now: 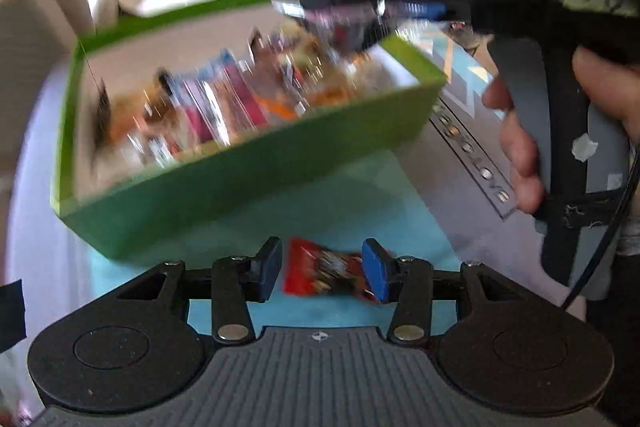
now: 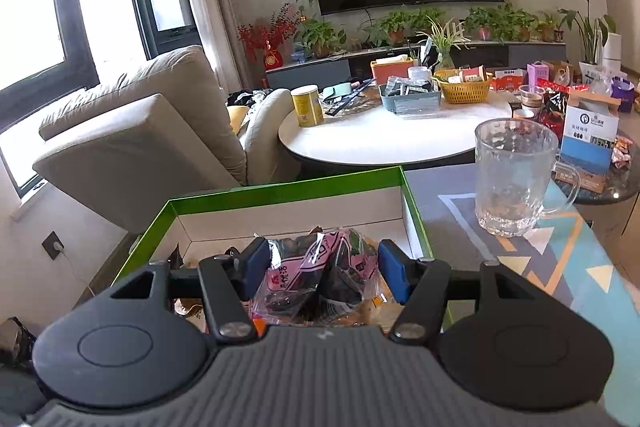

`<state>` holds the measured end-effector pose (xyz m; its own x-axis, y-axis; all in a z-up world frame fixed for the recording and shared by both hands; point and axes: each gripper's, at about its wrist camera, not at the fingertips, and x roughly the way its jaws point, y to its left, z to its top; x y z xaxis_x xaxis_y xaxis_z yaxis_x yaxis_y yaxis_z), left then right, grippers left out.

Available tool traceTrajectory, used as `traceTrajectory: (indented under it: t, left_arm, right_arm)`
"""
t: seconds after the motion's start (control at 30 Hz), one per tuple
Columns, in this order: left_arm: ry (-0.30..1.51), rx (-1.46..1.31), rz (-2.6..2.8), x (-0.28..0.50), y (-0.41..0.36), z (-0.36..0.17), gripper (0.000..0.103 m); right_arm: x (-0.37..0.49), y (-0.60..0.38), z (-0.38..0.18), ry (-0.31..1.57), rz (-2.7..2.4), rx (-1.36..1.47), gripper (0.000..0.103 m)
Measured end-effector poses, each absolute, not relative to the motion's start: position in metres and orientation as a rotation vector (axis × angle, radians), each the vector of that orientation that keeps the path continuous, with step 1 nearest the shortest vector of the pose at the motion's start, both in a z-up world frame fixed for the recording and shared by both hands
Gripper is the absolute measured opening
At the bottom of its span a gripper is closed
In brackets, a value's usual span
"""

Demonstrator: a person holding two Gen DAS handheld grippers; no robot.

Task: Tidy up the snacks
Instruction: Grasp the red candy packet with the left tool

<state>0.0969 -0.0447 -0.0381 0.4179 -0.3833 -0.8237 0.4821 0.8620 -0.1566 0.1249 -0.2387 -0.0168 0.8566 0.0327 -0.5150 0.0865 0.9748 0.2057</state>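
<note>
**Blurring snacks in a green box, one red packet on the mat**

Smearing across the left wrist view, the wrappers in the green box (image 1: 248,179) are showing only as streaks of pink, orange and brown; no label is legible. The box is a shallow cardboard tray with pale inner walls, sitting on a teal patterned mat (image 1: 340,195) covering the table. The left hand-held gripper (image 1: 324,273) is standing spread, its blue pads on either side of a crinkled red foil snack packet (image 1: 316,273) lying on the mat just outside the box's near wall; the right pad is covering the packet's end, so contact is unclear. The right hand-held gripper (image 2: 324,273) is pinching a clear crinkly bag of dark snacks (image 2: 316,275) with pink printing, hanging over the box's near end. A ribbed glass mug (image 2: 516,179) is standing near the table's right edge. A person's hand (image 1: 520,147) is partly cut off.
</note>
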Motion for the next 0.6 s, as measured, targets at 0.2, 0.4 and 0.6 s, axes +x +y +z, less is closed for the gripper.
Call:
traceTrajectory:
  t: [0.2,0.4,0.6]
  left_arm:
    - [1.183,-0.053,-0.471,0.106,-0.044,-0.04,0.042]
    - [1.355,-0.233,-0.38,0.119,-0.038,-0.049,0.042]
    - [1.316,-0.238,-0.316,0.128,-0.054,-0.048,0.042]
  right_arm:
    - [0.124,-0.241,-0.018,0.541,-0.023,0.222,0.048]
    - [0.123,-0.24,-0.018,0.538,-0.014,0.213,0.047]
    - [0.127,-0.236,-0.025,0.564,0.02,0.166,0.048]
